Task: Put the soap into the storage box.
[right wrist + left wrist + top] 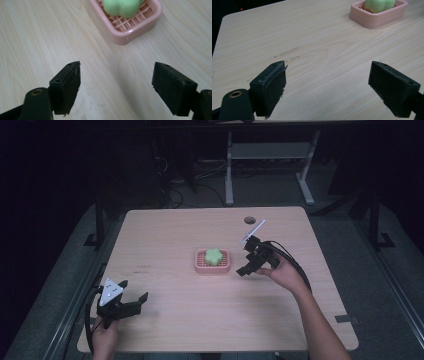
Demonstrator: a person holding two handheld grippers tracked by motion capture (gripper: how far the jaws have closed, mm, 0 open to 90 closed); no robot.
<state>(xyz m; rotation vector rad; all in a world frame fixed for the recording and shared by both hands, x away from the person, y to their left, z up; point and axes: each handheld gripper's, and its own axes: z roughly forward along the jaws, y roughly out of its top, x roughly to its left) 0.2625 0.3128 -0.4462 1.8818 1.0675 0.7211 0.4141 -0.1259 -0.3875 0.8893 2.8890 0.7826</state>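
a wooden table (170, 235) is taking up most of the high view, with a dark round hole (250, 219) near its far edge. a pink tray (200, 265) is sitting near the middle of it, and a green, flower-shaped soap (214, 256) is lying inside on the tray's grid. the right gripper (248, 261) is hovering just beside the tray's right side, its jaws standing wide apart and holding nothing. the left gripper (133, 296) is resting near the front left corner, well apart from the tray, its jaws also spread wide and gripping nothing.
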